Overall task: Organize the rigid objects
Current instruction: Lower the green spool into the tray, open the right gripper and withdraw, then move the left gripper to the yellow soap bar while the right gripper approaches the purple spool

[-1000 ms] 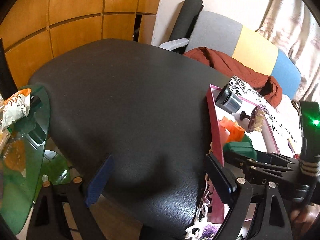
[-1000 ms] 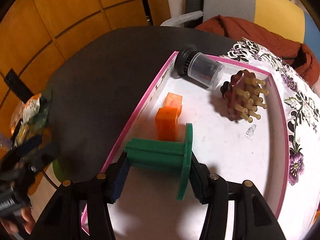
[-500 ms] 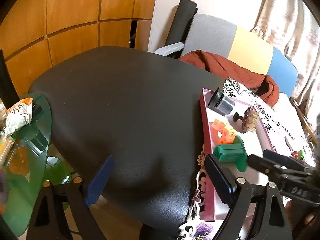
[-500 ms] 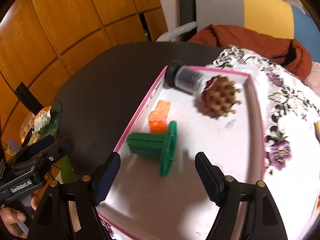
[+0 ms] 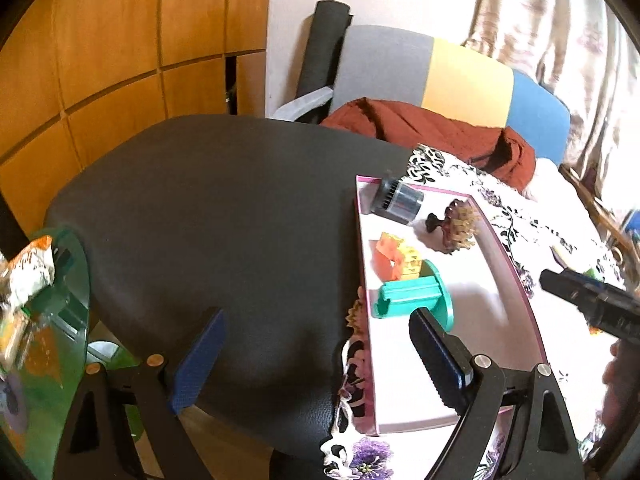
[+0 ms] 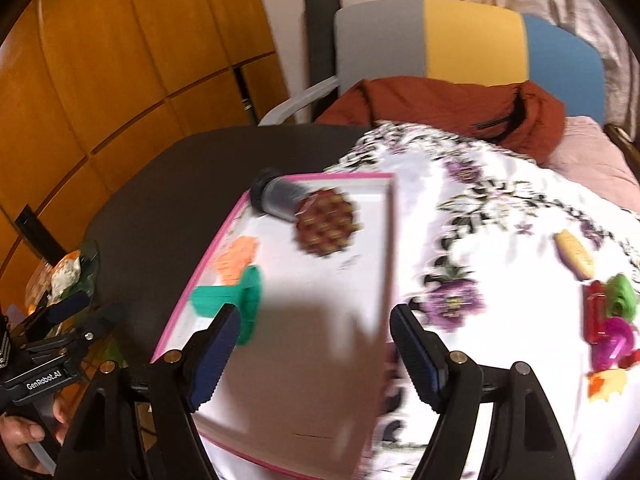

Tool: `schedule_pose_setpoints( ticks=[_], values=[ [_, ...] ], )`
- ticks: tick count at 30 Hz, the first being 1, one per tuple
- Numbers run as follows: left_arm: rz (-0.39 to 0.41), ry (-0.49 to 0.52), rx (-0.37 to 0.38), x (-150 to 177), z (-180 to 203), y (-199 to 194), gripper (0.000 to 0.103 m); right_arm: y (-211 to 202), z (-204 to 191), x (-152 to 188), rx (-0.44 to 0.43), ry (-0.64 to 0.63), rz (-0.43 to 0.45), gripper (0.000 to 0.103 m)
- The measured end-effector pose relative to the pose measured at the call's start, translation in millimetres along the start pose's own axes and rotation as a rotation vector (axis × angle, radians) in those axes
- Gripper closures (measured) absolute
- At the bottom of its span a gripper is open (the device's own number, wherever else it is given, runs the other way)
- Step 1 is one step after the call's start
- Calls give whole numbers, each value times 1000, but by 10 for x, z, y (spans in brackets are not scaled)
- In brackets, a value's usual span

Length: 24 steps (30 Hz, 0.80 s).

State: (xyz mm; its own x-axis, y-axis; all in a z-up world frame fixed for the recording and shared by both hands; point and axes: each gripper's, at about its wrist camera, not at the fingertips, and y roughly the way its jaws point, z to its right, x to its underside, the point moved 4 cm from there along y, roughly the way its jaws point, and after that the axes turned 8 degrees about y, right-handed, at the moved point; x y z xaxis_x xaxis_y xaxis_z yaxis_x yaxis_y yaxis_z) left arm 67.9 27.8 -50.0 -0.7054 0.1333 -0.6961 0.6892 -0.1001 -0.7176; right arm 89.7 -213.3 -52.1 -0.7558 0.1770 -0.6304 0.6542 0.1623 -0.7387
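Now green spool point(image 6: 228, 300) beside right gripper point(image 6: 312, 356)

Left tongs point(image 5: 316, 356): jaws wide apart, nothing betw. them, tilted downward. Hand point(image 6: 24, 436) grips handle at lower left of right-wrist view.
Right tongs point(image 6: 314, 354): jaws apart, empty, angled down. Fingers of holding hand point(image 5: 618, 368) at right edge, blurred.
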Motion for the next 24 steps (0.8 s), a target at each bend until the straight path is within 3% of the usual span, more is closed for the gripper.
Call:
schedule_pose_setpoints(
  ticks=[12, 19, 24],
  values=[
    [23, 104, 19, -107, 345, -74, 11, -571, 1294, -273, 220, 154, 102, 25],
    [21, 146, 72, -175, 578, -72, 11, -1026, 2245, -409, 360, 331, 204, 25],
    [9, 180, 126, -226, 796, -37, 11, -1212, 2930, -316, 469, 502, 261, 25]
  ],
)
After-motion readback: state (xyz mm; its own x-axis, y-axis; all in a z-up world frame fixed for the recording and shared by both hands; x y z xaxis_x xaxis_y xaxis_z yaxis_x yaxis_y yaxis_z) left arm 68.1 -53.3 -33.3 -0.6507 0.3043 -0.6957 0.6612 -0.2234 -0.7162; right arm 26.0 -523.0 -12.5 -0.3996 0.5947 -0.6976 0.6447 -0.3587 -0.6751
